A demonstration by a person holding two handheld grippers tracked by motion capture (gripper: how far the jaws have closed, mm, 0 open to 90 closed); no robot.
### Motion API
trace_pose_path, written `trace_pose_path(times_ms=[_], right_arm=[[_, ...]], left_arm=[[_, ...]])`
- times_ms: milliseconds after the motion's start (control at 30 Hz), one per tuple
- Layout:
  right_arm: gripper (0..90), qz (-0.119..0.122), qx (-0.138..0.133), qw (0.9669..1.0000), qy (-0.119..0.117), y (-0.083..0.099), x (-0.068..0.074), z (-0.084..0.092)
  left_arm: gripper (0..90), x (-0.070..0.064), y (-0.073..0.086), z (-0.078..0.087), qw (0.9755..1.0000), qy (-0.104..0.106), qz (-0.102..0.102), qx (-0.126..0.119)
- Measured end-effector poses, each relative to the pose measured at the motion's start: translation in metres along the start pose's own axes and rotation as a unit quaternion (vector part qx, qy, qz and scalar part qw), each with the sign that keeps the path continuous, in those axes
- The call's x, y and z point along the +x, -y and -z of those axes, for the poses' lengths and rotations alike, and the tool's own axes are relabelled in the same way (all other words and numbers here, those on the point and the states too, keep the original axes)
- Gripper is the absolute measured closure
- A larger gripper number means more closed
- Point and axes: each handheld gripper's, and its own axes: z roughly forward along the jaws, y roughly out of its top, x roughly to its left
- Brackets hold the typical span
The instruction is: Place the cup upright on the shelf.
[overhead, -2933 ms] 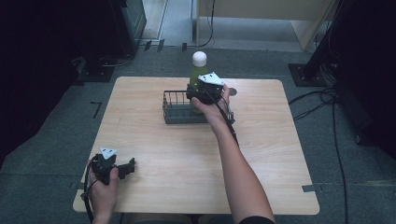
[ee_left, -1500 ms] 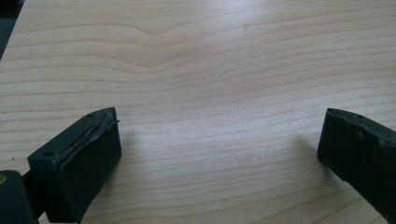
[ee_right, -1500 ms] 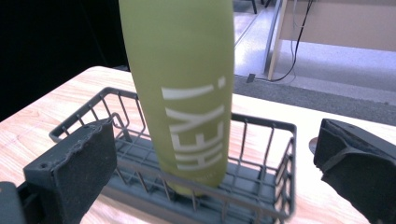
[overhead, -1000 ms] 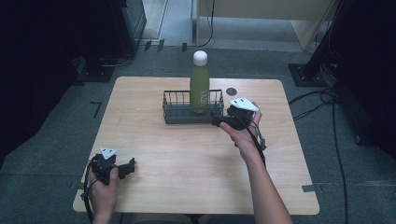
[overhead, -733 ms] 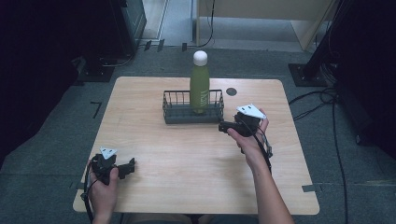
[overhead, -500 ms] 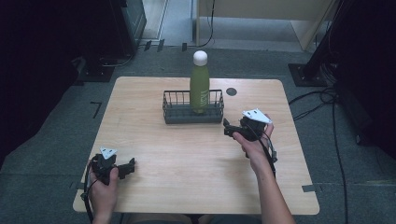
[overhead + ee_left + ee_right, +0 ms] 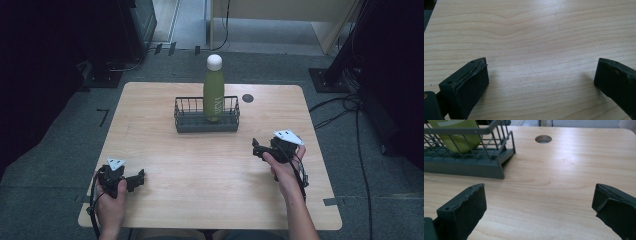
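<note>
Wooden table, far centre: green bottle upright in wire basket, likely for support. Left gripper and right gripper near, jaws apart, empty.

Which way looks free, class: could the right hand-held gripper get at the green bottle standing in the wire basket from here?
Probably yes. The right hand-held gripper is open, and bare table lies between it and the wire basket. The green bottle rises well above the basket's rim, so its upper body looks graspable.

Bare table between grippers; basket with bottle probably blocks far-centre.
</note>
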Motion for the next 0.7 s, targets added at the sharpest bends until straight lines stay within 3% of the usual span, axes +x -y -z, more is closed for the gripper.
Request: trace_pose_path(times_ms=[700], right_arm=[[0.0, -0.029, 0.035, 0.9977, 0.049, 0.049, -0.049, 0.028]], left_arm=[[0.0, 0.0, 0.0, 0.0, 1.0, 0.0, -0.001, 0.001]])
